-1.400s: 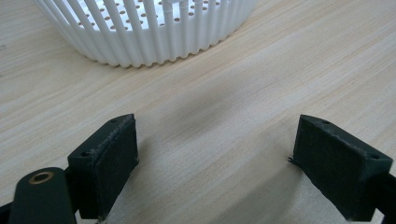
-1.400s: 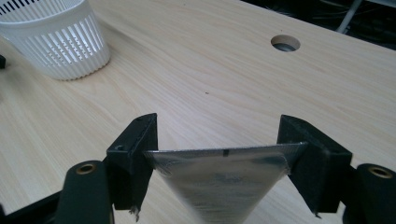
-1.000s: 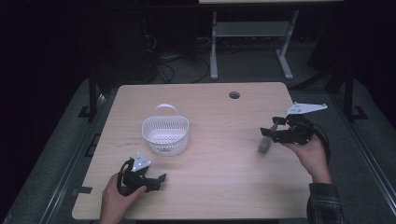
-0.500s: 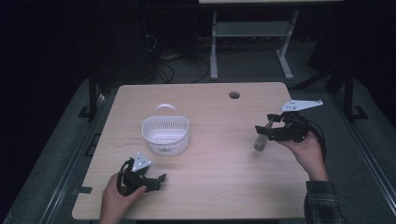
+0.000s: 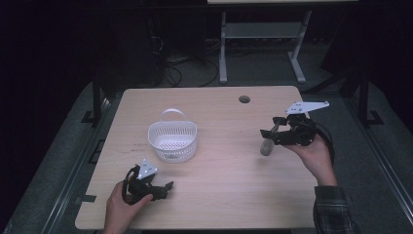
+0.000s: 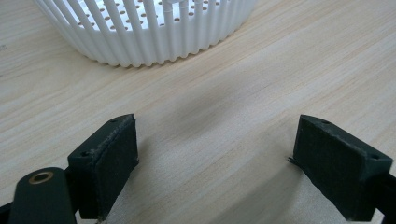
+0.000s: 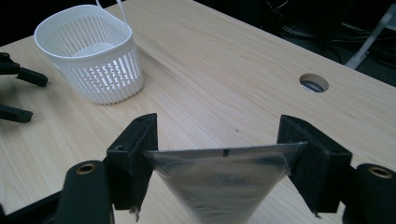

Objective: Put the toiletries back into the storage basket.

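Note:
My right gripper (image 5: 269, 132) is raised above the right side of the table and shut on the top edge of a silvery foil pouch (image 5: 265, 146), which hangs down from its jaws. In the right gripper view the pouch (image 7: 219, 183) spans the gap between both pads (image 7: 135, 161). A white slotted basket (image 5: 173, 139) with a thin handle stands left of centre, empty as far as I can see. My left gripper (image 5: 167, 189) rests on the table near the front edge, open, with nothing between its jaws. In the left gripper view the basket (image 6: 140, 28) sits just ahead.
The light wooden table (image 5: 219, 195) has a round cable hole (image 5: 244, 99) near its far edge. Bare tabletop lies between the basket and the pouch. Beyond the table are a dark floor, cables and a white stand frame (image 5: 258, 34).
My right gripper has risen and shifted a little left with the pouch, which now hangs off the table. The left gripper and the basket have stayed put.

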Motion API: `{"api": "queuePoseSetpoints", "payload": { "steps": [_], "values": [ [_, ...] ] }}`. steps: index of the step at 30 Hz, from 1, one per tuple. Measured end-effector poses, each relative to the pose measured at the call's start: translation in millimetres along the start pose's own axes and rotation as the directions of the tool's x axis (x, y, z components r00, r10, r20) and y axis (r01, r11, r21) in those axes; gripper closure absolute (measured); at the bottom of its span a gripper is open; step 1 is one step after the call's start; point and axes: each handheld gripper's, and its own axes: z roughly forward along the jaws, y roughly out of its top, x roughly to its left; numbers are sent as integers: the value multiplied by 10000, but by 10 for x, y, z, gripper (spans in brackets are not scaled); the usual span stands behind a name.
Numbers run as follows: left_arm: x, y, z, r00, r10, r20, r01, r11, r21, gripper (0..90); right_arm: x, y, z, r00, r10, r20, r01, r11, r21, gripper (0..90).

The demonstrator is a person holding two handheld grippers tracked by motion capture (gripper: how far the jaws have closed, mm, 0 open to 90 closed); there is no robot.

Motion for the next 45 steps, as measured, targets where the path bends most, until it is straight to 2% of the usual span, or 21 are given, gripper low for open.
{"api": "queuePoseSetpoints", "payload": {
  "steps": [22,45],
  "values": [
    [0,0,0,10000,4,0,-4,10000,5,128,208,248,212,9975,-523,-476,521,9986,-64,298],
    [-1,0,-1,10000,33,41,-33,10000,12,128,449,475,440,9893,-1138,-909,1153,9933,122,298]
  ]
}}
